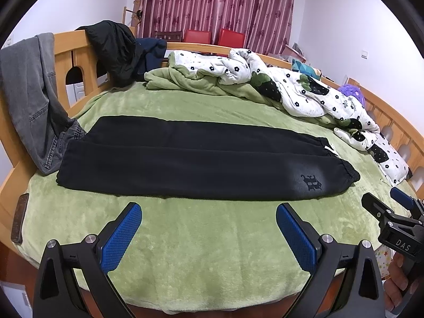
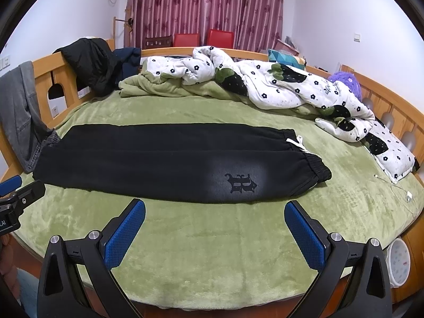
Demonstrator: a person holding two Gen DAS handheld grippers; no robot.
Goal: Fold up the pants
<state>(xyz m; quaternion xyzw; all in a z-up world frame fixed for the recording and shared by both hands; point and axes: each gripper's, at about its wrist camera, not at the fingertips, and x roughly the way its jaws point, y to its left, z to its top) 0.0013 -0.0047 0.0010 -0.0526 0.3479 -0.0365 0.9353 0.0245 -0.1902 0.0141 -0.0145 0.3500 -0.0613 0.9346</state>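
White walls (image 2: 331,8) all round, maroon flowered curtains (image 2: 204,5) drawn at back. Two red chairs (image 2: 202,38) before curtains. Wooden bed frame (image 1: 76,61) rings green plush cover (image 2: 212,243). Light even; source probably overhead, can't tell. Wall switch (image 2: 357,37) at right.

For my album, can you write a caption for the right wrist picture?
Open right gripper hovering over a green fleece blanket, facing long black sweatpants already folded leg over leg.

One pair of black pants (image 1: 185,159), two grippers (image 1: 208,228) (image 2: 214,228), two red chairs (image 1: 197,36) (image 1: 232,37) at twelve o'clock, one gray pair of jeans (image 1: 29,98) at nine o'clock, one flowered quilt (image 1: 304,92), one phone (image 1: 20,217)
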